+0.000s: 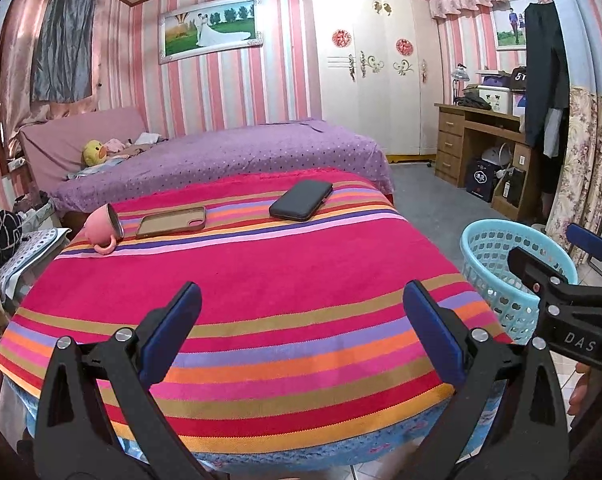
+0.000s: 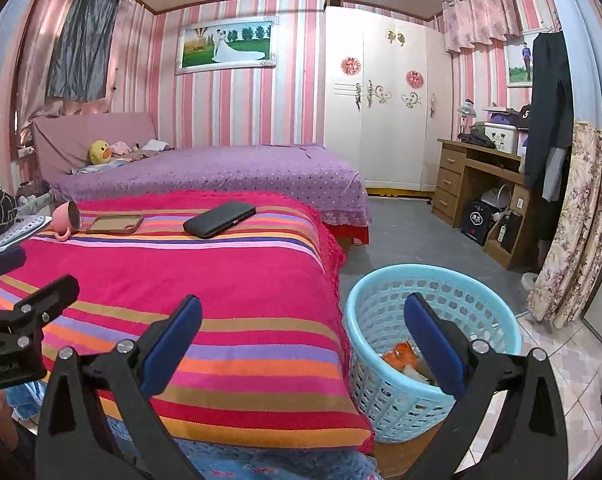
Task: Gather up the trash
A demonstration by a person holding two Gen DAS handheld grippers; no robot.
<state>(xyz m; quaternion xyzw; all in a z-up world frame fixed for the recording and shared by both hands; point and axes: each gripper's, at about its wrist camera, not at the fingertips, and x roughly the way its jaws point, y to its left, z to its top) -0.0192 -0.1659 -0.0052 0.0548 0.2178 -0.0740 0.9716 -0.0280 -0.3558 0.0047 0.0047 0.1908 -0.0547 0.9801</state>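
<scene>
**Both claws spread wide and empty, trash lying in the blue basket**

The left claw (image 1: 301, 328) hangs over the near end of a striped cloth (image 1: 261, 280) of pink, orange and purple bands, its two blue-padded fingers (image 1: 173, 332) spread far apart with nothing between them. The right claw (image 2: 301, 340) is likewise wide open and holds nothing; its left finger sits over the striped cloth's edge and its right finger over the light blue basket (image 2: 381, 304).

That basket stands on the floor just beside the cloth-covered surface, directly ahead of and below the right claw. Inside it lies the trash (image 2: 401, 358): an orange crumpled piece and some paler scraps, partly hidden behind the right claw's right finger. From the left wrist view the basket (image 1: 489, 248) is off to the right of the left claw, with the right claw's black frame (image 1: 557, 292) crossing in front of it.

Well ahead of both claws, at the far end of the striped cloth, lie three things in a row: a pink mug (image 1: 105, 228) tipped on its side at far left, a brown phone case (image 1: 171, 221) lying flat just beside it, and a black wallet-like case (image 1: 301, 200) further right, apart from the other two. Beyond them is a bed with a purple dotted cover (image 1: 237, 156), a yellow duck toy (image 1: 95, 152) near its head.
</scene>
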